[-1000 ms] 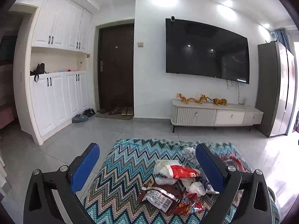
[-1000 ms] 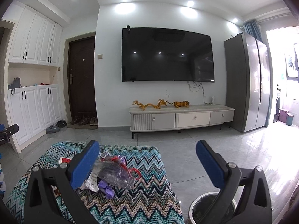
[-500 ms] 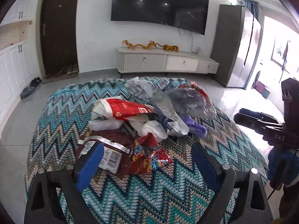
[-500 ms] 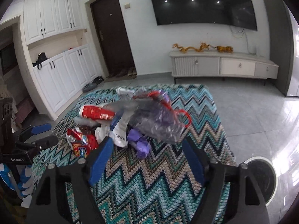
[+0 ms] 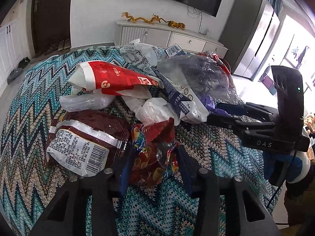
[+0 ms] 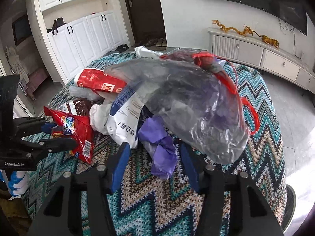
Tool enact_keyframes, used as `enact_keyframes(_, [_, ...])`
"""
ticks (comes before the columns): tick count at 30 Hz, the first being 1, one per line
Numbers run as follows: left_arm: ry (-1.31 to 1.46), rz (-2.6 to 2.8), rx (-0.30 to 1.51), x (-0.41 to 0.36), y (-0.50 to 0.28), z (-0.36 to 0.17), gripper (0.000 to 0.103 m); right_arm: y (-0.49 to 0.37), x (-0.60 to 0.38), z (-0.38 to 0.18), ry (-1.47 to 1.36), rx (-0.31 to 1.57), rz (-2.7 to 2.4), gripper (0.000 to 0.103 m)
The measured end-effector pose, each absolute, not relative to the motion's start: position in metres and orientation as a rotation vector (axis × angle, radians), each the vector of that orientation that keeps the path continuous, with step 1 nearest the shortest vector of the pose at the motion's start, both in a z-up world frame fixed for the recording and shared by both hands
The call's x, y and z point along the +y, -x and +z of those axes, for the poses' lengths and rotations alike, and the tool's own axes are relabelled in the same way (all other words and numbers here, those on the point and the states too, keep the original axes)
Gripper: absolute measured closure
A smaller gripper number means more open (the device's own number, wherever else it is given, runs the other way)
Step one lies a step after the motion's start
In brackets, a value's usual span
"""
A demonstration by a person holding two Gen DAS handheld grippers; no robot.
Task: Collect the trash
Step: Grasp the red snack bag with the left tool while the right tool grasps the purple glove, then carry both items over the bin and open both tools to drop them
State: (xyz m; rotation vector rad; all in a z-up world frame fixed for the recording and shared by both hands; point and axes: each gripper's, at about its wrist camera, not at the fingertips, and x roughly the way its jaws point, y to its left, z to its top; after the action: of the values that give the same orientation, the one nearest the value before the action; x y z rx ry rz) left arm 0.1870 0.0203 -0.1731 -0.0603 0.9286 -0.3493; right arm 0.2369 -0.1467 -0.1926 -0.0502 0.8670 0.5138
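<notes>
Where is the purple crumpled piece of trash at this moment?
In the right wrist view the purple crumpled piece lies on the zigzag cloth between the right gripper fingers, beside the clear plastic bag.

Your left gripper (image 5: 153, 161) pointed steeply down, its jaws just closing with a red snack bag (image 5: 152, 153) between them. Your right gripper (image 6: 155, 153) tilted down likewise, jaws closing around a purple wrapper (image 6: 161, 147).
</notes>
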Motion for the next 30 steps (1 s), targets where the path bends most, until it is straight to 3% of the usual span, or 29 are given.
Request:
enact_keyframes(4, [0.063, -0.363, 0.926, 0.020, -0.180, -0.172, 0.082, -0.235, -0.143, -0.197, 0.068, 0.876, 0.506, 0.073])
enact_keyframes(6, [0.074, -0.368, 0.926, 0.022, -0.176, -0.171, 0.090, -0.229, -0.144, -0.197, 0.071, 0.875, 0.491, 0.076])
enact_keyframes(22, [0.052, -0.380, 0.763, 0.032, -0.112, -0.108, 0.098, -0.114, -0.173, -0.143, 0.019, 0.736, 0.488, 0.078])
enact_keyframes(30, [-0.034, -0.526, 0.723, -0.039, -0.126, -0.070, 0.099, -0.081, -0.252, -0.123, -0.082, 0.645, 0.316, 0.078])
